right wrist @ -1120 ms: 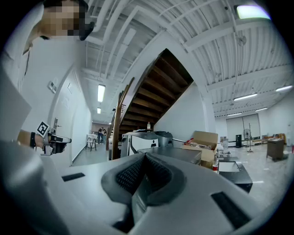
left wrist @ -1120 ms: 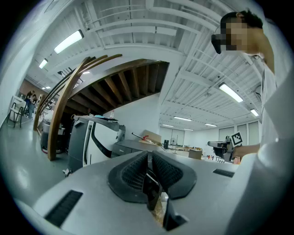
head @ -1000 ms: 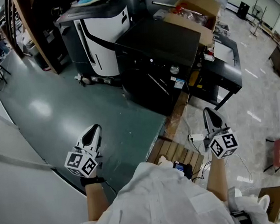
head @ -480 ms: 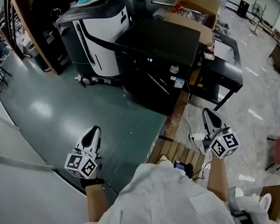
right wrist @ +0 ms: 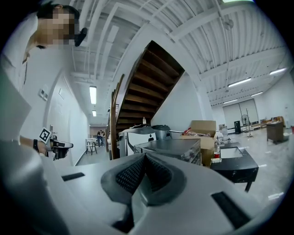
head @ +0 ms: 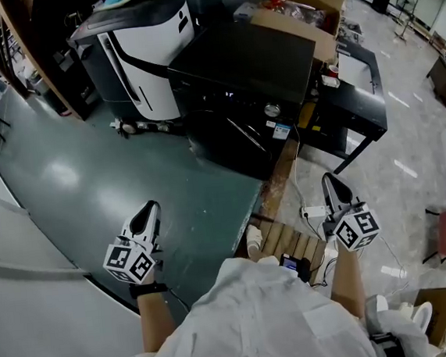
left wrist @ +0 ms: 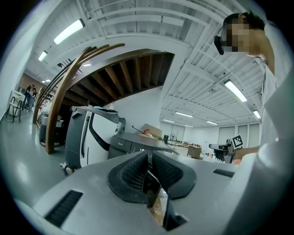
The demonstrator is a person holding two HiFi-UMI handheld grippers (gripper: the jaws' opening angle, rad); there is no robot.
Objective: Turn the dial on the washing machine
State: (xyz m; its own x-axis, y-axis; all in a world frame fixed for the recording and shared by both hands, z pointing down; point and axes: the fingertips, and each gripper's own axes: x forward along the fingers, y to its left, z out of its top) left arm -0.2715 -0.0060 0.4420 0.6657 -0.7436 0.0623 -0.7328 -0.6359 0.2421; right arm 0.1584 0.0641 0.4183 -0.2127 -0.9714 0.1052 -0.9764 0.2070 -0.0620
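Well ahead of the jaws, the washing machine's (head: 243,62) dial (head: 271,110) is too small to read, its lower front is hidden behind the jaws in both gripper views, and the cardboard box (head: 308,1) beyond is cut off.

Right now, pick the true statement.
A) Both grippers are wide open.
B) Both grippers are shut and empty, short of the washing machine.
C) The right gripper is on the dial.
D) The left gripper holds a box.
B: in each gripper view the jaws meet with nothing between them, and the head view shows the left gripper and right gripper well short of the washing machine and its dial.
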